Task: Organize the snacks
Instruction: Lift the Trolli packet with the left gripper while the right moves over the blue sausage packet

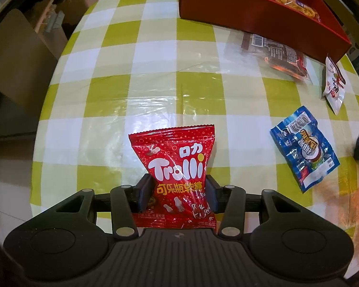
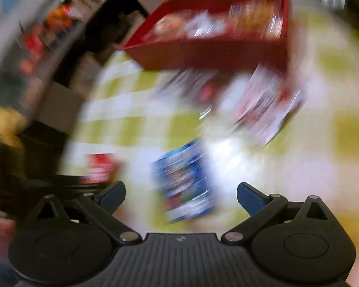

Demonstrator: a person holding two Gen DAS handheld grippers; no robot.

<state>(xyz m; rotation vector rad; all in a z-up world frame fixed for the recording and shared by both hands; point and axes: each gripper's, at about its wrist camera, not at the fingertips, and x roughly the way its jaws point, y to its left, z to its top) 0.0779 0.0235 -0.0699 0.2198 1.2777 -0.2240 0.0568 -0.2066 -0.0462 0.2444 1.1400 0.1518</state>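
The table (image 1: 155, 55) wears a green-and-white checked cloth, and its left edge curves away close to cardboard boxes (image 1: 24, 47) on that side. A wide bare stretch of cloth lies between the near packets and the red tray (image 1: 263, 16) at the far right, which already holds snacks.

The left gripper (image 1: 179, 191) is clamped on a red candy bag (image 1: 177, 167), pads pressing its lower half; the bag's long axis runs near to far, its crimped top edge pointing away.

The right gripper (image 2: 180, 196) has its jaws spread wide with nothing pressed between them. A blue packet (image 1: 304, 148) lies flat ahead of it, tilted, well right of the red bag. The right view is badly blurred.
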